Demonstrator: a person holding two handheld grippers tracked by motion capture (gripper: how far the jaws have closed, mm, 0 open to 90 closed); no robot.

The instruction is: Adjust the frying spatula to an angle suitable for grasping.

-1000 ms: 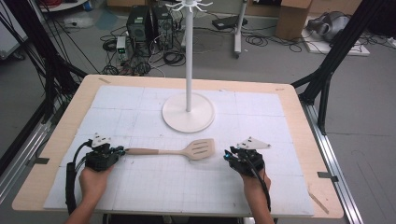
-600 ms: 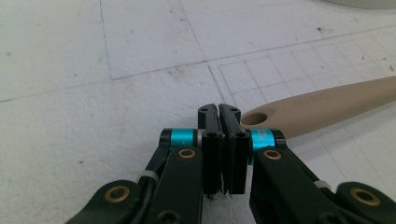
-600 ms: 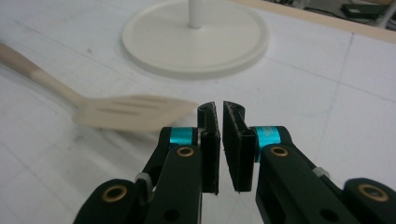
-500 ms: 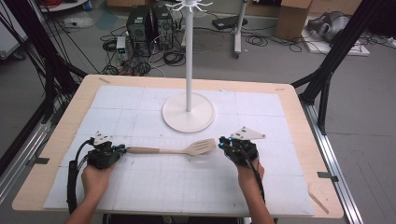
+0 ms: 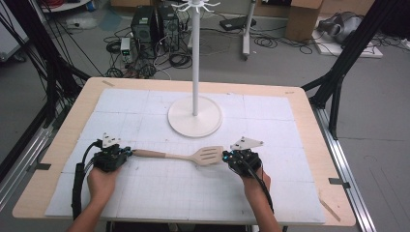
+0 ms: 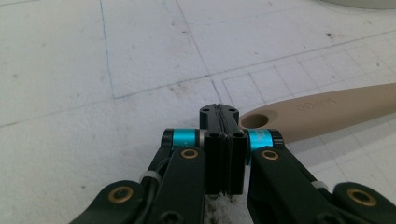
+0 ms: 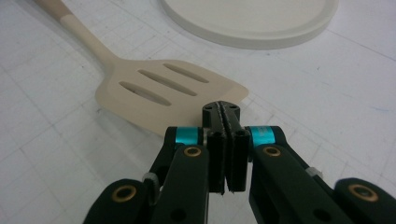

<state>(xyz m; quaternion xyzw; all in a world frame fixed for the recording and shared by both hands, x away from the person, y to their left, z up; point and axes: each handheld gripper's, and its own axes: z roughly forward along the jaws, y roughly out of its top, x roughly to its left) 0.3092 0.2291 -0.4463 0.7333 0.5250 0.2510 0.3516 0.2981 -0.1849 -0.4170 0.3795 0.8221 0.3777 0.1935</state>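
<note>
**Spatula lies between two closed grippers**

High view: the slotted spatula (image 5: pixel 186 155) lies flat on the white gridded mat (image 5: pixel 159 193), running crosswise. The left gripper (image 5: pixel 126 152) sits at the handle's end, and the right gripper (image 5: pixel 226 157) sits at the blade's outer edge. Each is held by a hand coming in from the near side of the table (image 5: pixel 309 125); the left hand (image 5: pixel 102 181) is behind its tool, and the right hand (image 5: pixel 255 181) is behind its own. Beyond the spatula, farther from both grippers, stands a white stand (image 5: pixel 195 63) on a round base (image 5: pixel 195 117), with small hooks at its top. From here I cannot tell whether either tool touches the spatula.

Left gripper view: the left gripper (image 6: pixel 219 110) has its jaws pressed together with nothing between them. The handle end (image 6: pixel 317 116), with its hanging hole, lies just to the right of the jaw tips and very close to them, on the mat (image 6: pixel 93 70); contact cannot be judged.

Right gripper view: the right gripper (image 7: pixel 221 107) also has its jaws pressed together, pinching nothing. The blade (image 7: pixel 163 91) with three slots lies just ahead and to the left of the tips, its corner right by them. The round base (image 7: pixel 252 21) lies farther ahead.
</note>
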